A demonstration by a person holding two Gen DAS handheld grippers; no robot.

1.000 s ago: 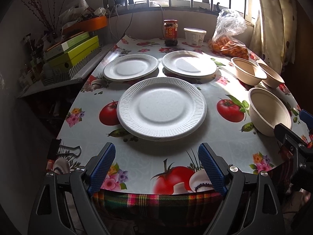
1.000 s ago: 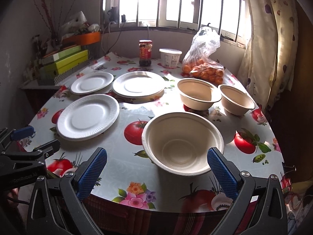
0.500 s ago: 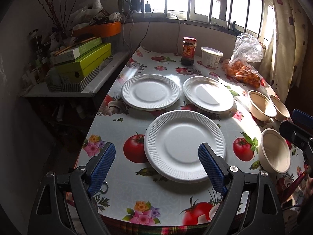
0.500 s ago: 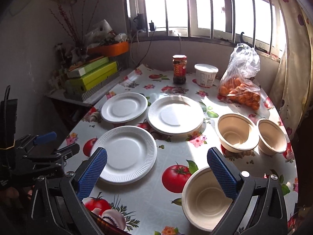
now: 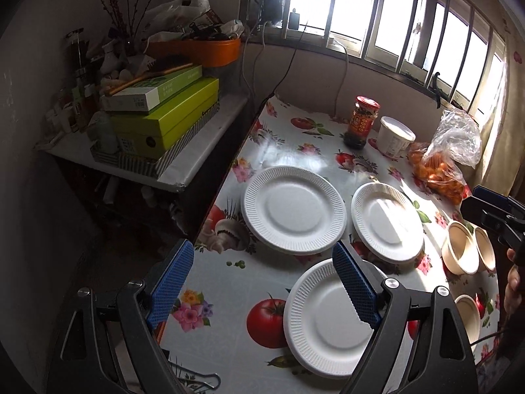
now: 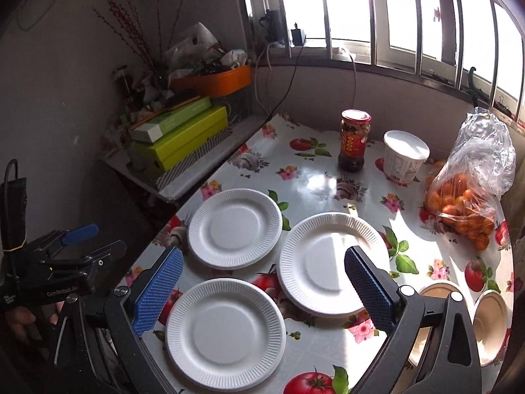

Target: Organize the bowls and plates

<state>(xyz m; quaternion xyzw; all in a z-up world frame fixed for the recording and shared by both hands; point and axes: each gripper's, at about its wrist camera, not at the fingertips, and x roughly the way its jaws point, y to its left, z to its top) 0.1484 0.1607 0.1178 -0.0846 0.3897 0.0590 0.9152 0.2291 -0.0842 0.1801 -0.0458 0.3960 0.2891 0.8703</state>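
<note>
Right wrist view: both grippers' jaws are held wide open and empty; the light, bendable near plate (image 6: pixel 226 333) is best pinched at its ribbed rim.

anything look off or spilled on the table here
Nothing stands out. Three white plates lie flat and apart on the tablecloth, the bowls sit upright by the right edge, and the jar, tub and fruit bag stand unspilled. Both claws hang open, empty.

The right hand-held gripper (image 6: pixel 262 287) partly hides two bowls (image 6: pixel 492 321); the jar's (image 6: pixel 354 139) label is unreadable.
</note>
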